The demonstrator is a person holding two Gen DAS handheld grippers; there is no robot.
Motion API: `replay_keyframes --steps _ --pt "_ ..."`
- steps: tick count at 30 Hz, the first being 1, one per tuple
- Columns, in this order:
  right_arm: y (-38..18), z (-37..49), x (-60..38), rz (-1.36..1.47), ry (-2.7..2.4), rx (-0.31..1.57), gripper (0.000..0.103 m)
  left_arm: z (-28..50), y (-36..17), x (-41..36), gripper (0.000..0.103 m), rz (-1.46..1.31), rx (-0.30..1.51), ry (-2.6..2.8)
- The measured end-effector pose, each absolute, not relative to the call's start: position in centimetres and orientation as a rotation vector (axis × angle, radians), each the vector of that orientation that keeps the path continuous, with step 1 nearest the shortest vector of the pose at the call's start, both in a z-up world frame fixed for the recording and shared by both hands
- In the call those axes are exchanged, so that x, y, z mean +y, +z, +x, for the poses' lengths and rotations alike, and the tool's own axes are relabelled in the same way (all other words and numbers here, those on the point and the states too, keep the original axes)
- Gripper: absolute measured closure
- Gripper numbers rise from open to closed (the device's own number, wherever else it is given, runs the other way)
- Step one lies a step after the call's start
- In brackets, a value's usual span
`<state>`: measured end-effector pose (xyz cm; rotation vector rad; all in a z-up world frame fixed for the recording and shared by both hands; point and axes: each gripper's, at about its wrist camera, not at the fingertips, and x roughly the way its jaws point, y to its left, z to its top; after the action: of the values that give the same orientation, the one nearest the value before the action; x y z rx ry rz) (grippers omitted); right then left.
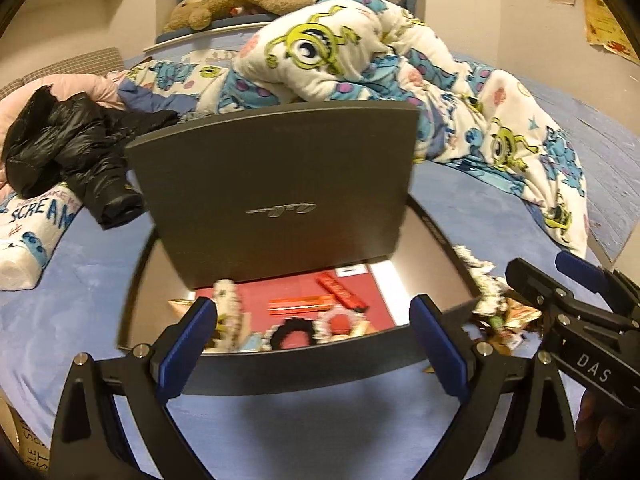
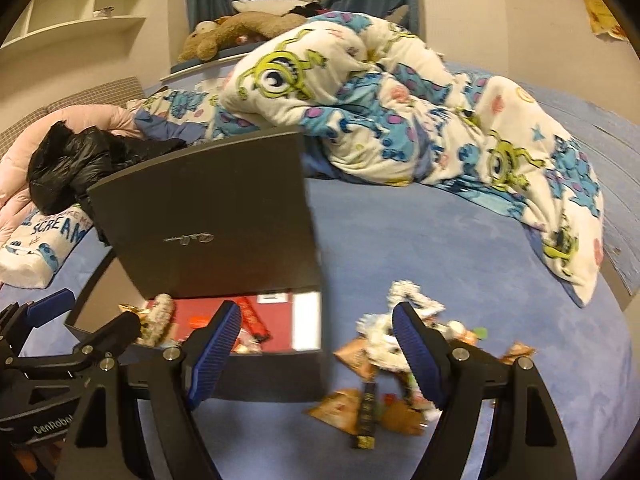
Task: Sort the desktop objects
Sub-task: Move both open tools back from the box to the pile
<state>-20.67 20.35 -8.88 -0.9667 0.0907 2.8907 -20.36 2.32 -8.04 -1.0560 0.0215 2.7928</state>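
Observation:
A dark grey box stands on the blue bed sheet, its lid (image 1: 272, 188) raised and its front wall (image 1: 320, 368) nearest me. On its red lining lie a red tube (image 1: 340, 288), an orange stick (image 1: 300, 304), a black scrunchie (image 1: 296, 334) and a white knitted band (image 1: 226, 300). My left gripper (image 1: 314, 344) is open, its pads straddling the front of the box. Right of the box (image 2: 208, 216) sits a loose pile (image 2: 384, 368) of brown packets, a black stick (image 2: 366, 412) and a white knitted piece (image 2: 412, 300). My right gripper (image 2: 316, 328) hangs open over the pile's left side, holding nothing.
A crumpled monster-print blanket (image 1: 360, 52) fills the bed behind the box. A black jacket (image 1: 68, 148) and a printed pillow (image 1: 32, 232) lie at the left. A plush toy (image 1: 240, 0) rests at the headboard. Bare blue sheet (image 2: 440, 232) spreads right of the box.

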Motion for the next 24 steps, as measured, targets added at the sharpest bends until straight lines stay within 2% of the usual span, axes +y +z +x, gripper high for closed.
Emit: replay_keyframes --steps 24 --pt "-10.8 -12.5 35.2 -0.966 2.672 0.156 0.023 -16.2 -10.7 17.8 0.005 -1.056 0.077 2.583"
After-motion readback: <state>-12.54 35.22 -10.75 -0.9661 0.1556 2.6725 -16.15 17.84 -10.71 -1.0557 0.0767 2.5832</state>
